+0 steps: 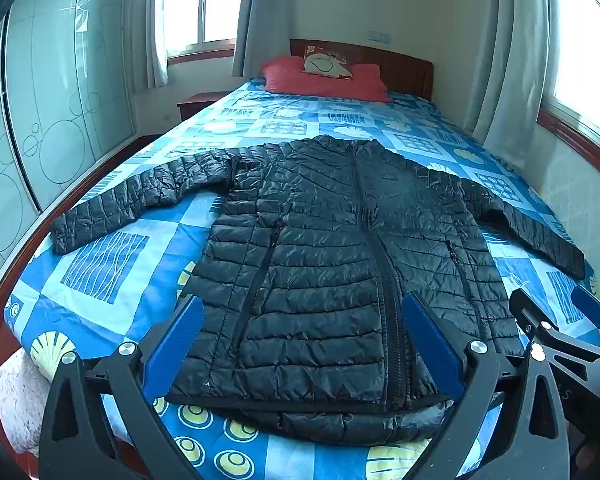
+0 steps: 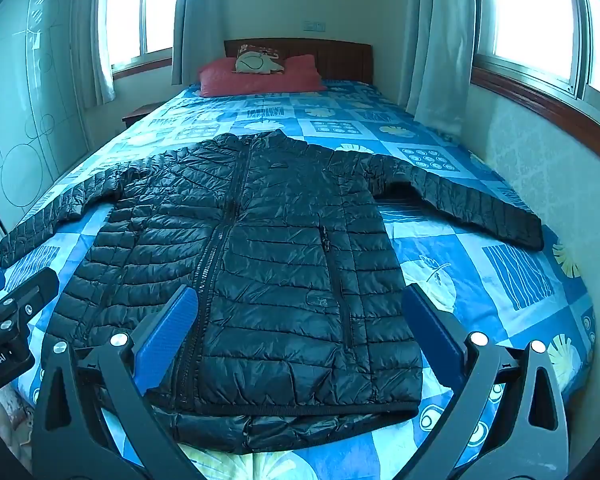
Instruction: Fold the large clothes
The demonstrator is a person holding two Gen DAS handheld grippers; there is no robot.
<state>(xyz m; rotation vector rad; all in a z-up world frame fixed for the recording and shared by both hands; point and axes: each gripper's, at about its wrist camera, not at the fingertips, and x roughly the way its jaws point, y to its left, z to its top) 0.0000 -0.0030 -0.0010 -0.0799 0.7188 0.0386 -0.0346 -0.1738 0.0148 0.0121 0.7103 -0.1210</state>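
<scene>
Black jacket (image 1: 320,264) spread flat on bed (image 1: 112,264), sleeves out, left hand-held gripper (image 1: 300,344) and right hand-held gripper (image 2: 300,340) both spread apart above hem, gripping nothing

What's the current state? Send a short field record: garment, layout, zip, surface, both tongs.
garment: black puffer jacket
layout: flat, front up, both sleeves spread out, unfolded
zip: closed
surface: blue patterned bedspread
left tongs: open, above the hem, holding nothing
right tongs: open, above the hem, holding nothing
far end: red pillow
</scene>
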